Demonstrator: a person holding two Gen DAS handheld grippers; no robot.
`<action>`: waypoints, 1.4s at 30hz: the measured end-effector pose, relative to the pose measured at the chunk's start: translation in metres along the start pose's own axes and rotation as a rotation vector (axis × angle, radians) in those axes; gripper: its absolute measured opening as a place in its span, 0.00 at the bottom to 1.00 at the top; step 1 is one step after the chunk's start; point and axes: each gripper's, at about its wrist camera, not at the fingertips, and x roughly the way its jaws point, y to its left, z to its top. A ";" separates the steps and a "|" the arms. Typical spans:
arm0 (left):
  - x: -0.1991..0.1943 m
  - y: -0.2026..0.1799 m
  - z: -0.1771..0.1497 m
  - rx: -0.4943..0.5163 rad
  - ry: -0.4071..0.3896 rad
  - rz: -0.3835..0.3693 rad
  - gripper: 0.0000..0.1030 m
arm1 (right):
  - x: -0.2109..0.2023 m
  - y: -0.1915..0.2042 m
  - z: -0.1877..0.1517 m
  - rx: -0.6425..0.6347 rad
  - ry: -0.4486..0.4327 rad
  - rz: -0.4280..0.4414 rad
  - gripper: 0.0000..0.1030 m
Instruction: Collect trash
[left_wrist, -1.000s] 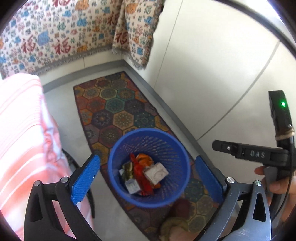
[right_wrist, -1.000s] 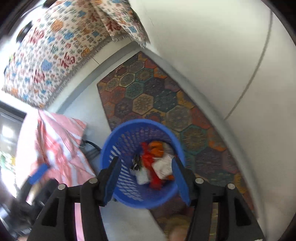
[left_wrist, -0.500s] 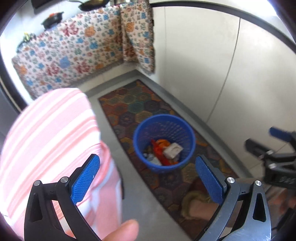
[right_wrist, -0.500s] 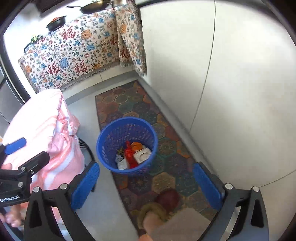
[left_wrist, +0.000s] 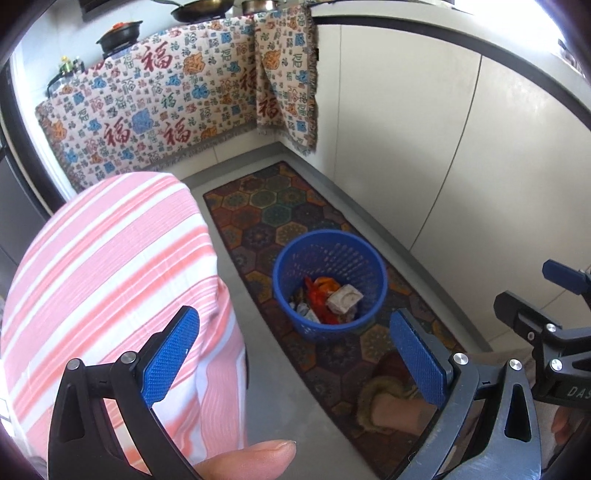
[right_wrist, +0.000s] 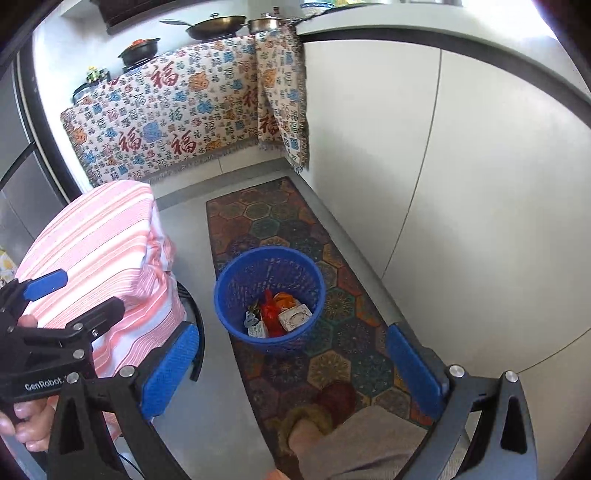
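Left gripper (left_wrist: 291, 354): jaws gaped wide, held nothing | right gripper (right_wrist: 291, 363): jaws wide too, empty | trash (right_wrist: 277, 314) sat inside blue basket (right_wrist: 236, 295) on patterned rug (right_wrist: 258, 218), at 12 o'clock.

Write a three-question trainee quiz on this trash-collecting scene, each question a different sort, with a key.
1. True or false: the blue basket stands on the patterned rug.
2. Multiple choice: the left gripper holds A) a carton B) nothing C) a cloth.
3. Fill in: the trash lies ___ the basket.

Key: 1 true; 2 B; 3 inside. The right gripper is empty too, its jaws wide apart.
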 end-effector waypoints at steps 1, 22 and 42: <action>-0.001 0.001 0.000 -0.004 -0.001 -0.007 0.99 | -0.002 0.003 -0.001 -0.002 -0.001 0.000 1.00; -0.004 0.007 0.000 -0.032 -0.005 -0.006 0.99 | -0.012 0.012 -0.006 -0.017 -0.002 -0.011 1.00; -0.008 0.003 0.000 -0.022 -0.007 0.006 0.99 | -0.011 0.007 -0.007 -0.008 0.002 -0.015 1.00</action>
